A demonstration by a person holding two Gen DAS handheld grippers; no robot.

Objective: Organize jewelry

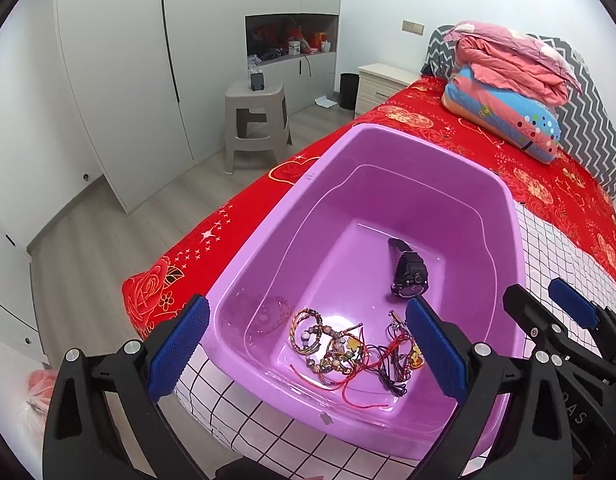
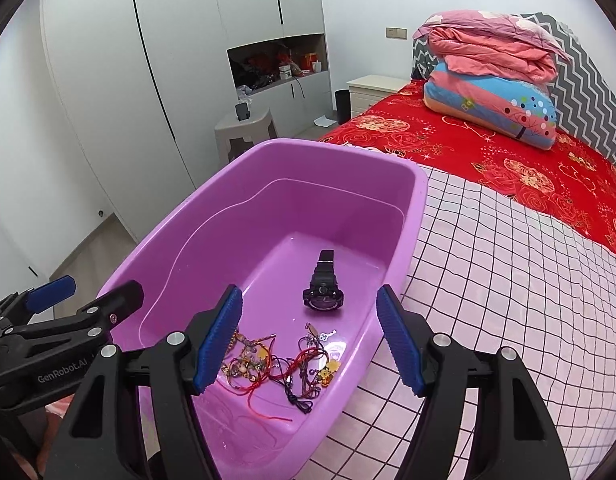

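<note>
Two tools, left tool point(image 1: 308, 354) and right tool point(image 2: 310, 340), hover released and empty above the purple plastic tub's point(image 2: 212, 184) near end. Inside it lie a tangled heap of beaded cord bracelets point(image 1: 348, 350) and, farther in, a black digital wristwatch point(image 1: 408, 274), collected for sorting.

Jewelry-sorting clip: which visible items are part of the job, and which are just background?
Job items:
purple tub
tangled bracelets
black watch
left gripper, open
right gripper, open

Background:
folded quilts
grey stool
nightstand
black bin
</note>
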